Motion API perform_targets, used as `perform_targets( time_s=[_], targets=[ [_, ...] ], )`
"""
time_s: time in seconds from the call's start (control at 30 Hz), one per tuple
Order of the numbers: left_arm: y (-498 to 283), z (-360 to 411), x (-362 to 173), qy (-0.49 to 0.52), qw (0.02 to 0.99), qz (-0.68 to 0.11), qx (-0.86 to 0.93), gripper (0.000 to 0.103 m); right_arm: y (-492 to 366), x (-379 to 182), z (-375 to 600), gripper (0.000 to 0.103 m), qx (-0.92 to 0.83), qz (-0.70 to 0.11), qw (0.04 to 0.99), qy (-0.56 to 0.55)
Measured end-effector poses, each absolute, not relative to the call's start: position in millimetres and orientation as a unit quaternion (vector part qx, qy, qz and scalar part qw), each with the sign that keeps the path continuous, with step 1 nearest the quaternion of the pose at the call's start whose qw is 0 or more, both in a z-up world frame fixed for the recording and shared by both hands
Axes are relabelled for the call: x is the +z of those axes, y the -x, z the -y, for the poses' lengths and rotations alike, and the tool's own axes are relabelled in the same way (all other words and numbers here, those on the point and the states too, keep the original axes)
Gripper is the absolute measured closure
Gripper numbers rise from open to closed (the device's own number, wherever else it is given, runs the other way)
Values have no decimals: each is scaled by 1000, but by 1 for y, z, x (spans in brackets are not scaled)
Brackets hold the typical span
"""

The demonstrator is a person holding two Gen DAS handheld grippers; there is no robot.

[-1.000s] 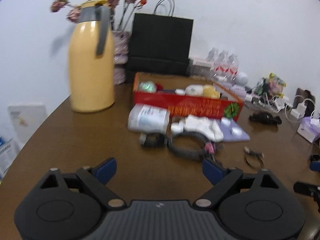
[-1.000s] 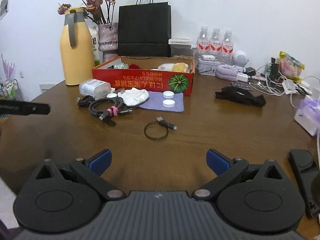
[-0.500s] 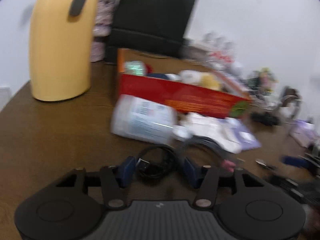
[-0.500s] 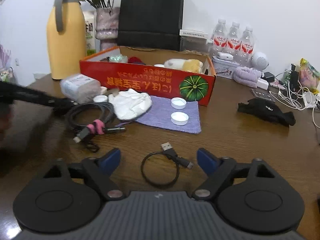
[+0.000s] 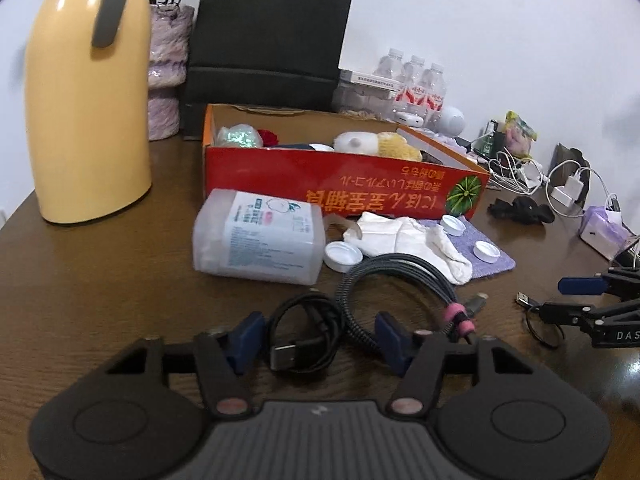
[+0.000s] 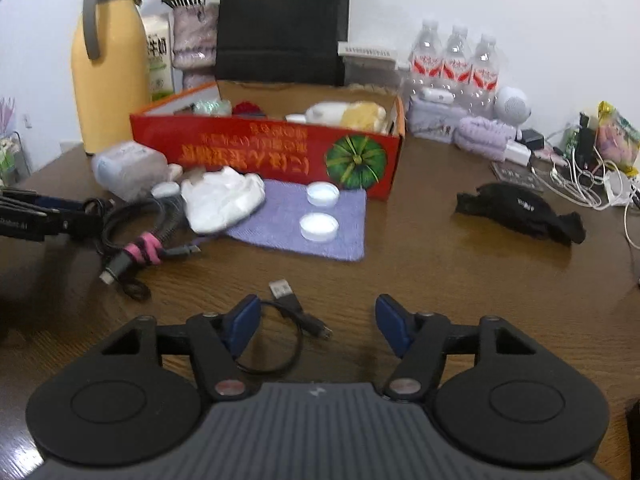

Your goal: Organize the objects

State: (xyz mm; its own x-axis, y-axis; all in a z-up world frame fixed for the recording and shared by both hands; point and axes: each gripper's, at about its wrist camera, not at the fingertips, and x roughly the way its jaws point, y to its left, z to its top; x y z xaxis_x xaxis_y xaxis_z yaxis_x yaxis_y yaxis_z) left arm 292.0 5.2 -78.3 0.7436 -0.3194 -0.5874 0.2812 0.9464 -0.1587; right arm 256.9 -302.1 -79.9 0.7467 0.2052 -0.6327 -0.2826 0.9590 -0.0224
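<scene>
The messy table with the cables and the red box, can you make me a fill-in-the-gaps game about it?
1. The left gripper has its open jaws around a coiled ____ cable.
2. Two white caps lie on a ____ cloth.
3. The picture printed on the red box shows a green ____.
4. Behind the box, ____ water bottles stand in a row.

Missing words: black; purple; pumpkin; three
</scene>
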Motion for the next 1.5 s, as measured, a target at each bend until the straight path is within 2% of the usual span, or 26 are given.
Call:
perform_targets(
  time_s=[0.03,0.07,0.13,0.23,0.3,0.33,0.47,0.53,0.83,1.03,1.23,1.4,1.5],
  targets=[
    [-292,-7,-77,36,932,-323,-158,65,-260,-82,301,39,136,-336,930,53],
    [-291,-7,-77,35,932,-327,-154,67,-261,-85,298,44,138,-338,929,54],
    [-285,-8,-76,36,934,-327,-140,67,-262,-87,292,48,145,-329,931,58],
    [-271,-8,-76,44,938,-323,-119,67,-263,-87,288,65,149,-323,933,57],
    [-261,-6,-74,47,939,-327,-99,67,-259,-87,287,83,137,-320,935,64],
    [-255,-4,-73,47,939,-328,-90,67,-258,-87,289,86,135,-321,936,57],
    [-224,10,-70,14,948,-316,-36,68,-245,-87,298,87,123,-321,939,15],
    [-209,12,-67,34,947,-316,-37,68,-231,-83,302,87,112,-312,943,1],
    [-149,19,-17,34,954,-292,-59,68,-143,-35,312,87,132,-254,958,9],
    [-134,24,-1,40,958,-273,-81,68,-124,-23,318,87,142,-244,959,-4],
    [-178,19,17,35,963,-244,-109,68,-157,-18,313,87,167,-235,958,2],
    [-265,16,46,-20,971,-217,-97,68,-231,3,305,87,182,-209,960,28],
    [-335,18,53,-28,964,-247,-100,68,-288,23,290,87,210,-201,956,34]
  ],
)
